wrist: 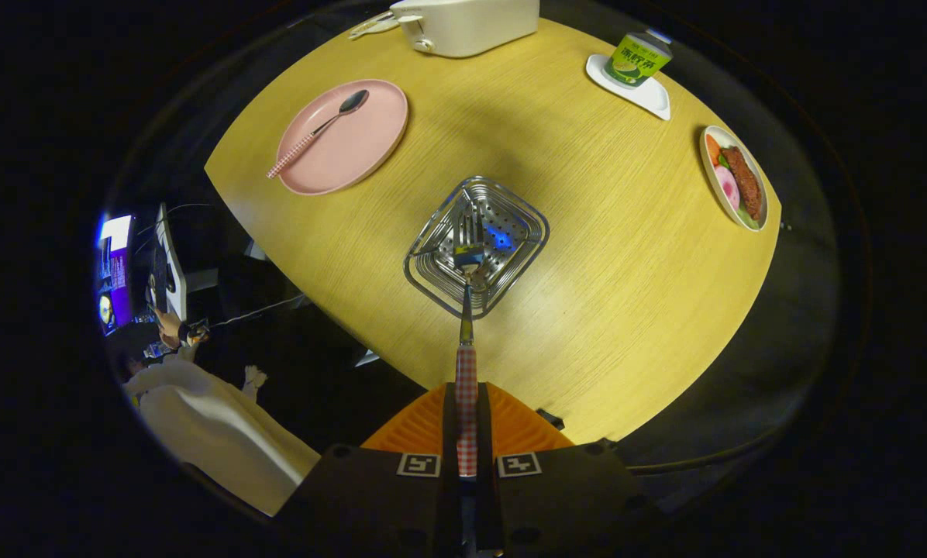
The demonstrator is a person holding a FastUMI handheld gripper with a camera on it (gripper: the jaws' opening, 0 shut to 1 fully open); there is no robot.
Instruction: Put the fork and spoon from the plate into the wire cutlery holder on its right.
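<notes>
While gripper (466, 434) clamps one fork (466, 310) over one holder (477, 245), one spoon (320, 132) lies on plate (370, 147).

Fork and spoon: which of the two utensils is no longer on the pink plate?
The fork. The gripper is shut on its checked handle, tines down over the wire cutlery holder; the spoon lies on the pink plate.

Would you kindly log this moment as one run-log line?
gripper: shut on fork | fork: tines over wire cutlery holder | spoon: on pink plate
</notes>
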